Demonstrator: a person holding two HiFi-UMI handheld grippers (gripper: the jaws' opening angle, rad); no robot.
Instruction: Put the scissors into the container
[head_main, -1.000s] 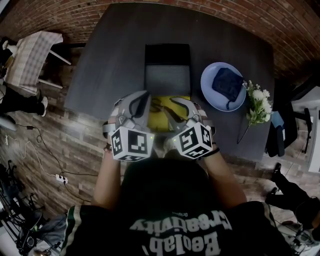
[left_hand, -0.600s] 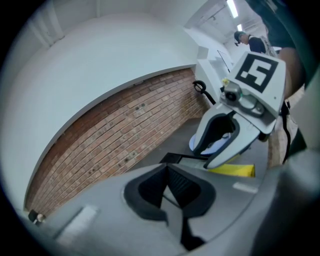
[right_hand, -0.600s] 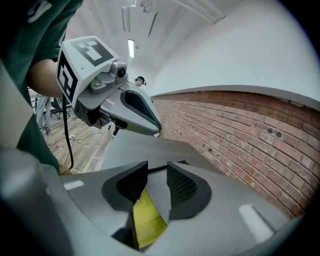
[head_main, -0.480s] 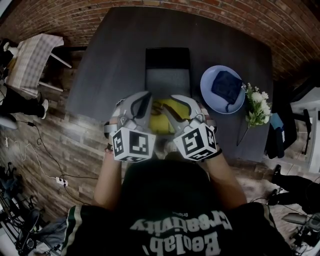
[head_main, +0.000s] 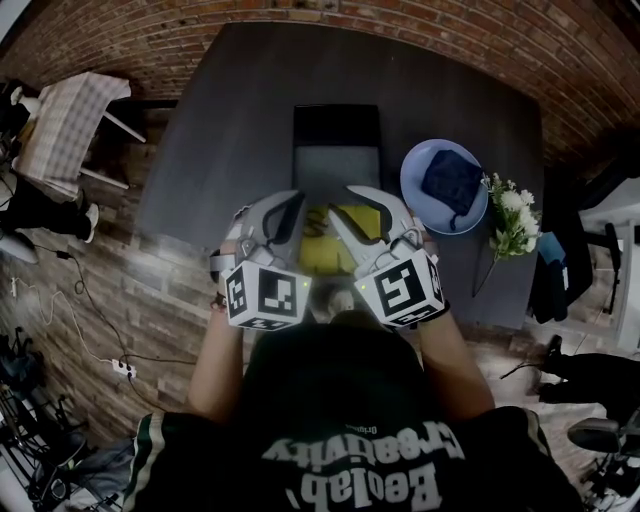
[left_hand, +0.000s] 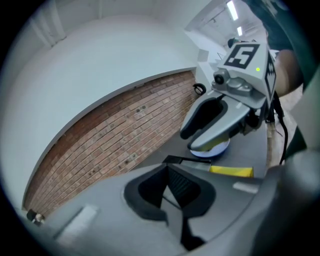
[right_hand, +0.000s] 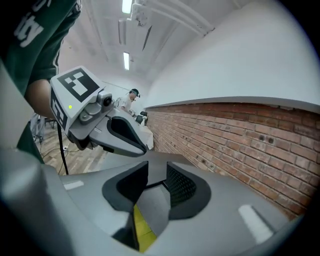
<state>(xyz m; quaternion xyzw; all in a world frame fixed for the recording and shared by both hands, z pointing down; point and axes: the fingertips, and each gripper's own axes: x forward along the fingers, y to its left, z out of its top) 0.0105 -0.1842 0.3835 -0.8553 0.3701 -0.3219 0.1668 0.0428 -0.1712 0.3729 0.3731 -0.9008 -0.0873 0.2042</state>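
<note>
A rectangular container with a black rim and grey inside stands mid-table; its rim also shows in the left gripper view. In front of it lies a flat yellow thing, mostly hidden by my grippers. I cannot make out the scissors. My left gripper is raised above the table's near side, jaw tips together and empty. My right gripper is held beside it, also empty; a narrow gap between its jaws shows table and yellow.
A blue plate holding a dark pouch sits right of the container, with white flowers at the table's right edge. The dark table meets a brick wall at the back. A chair with checked cloth stands at the left.
Both grippers have drifted a little toward me and slightly apart. Nothing was taken hold of or let go.
</note>
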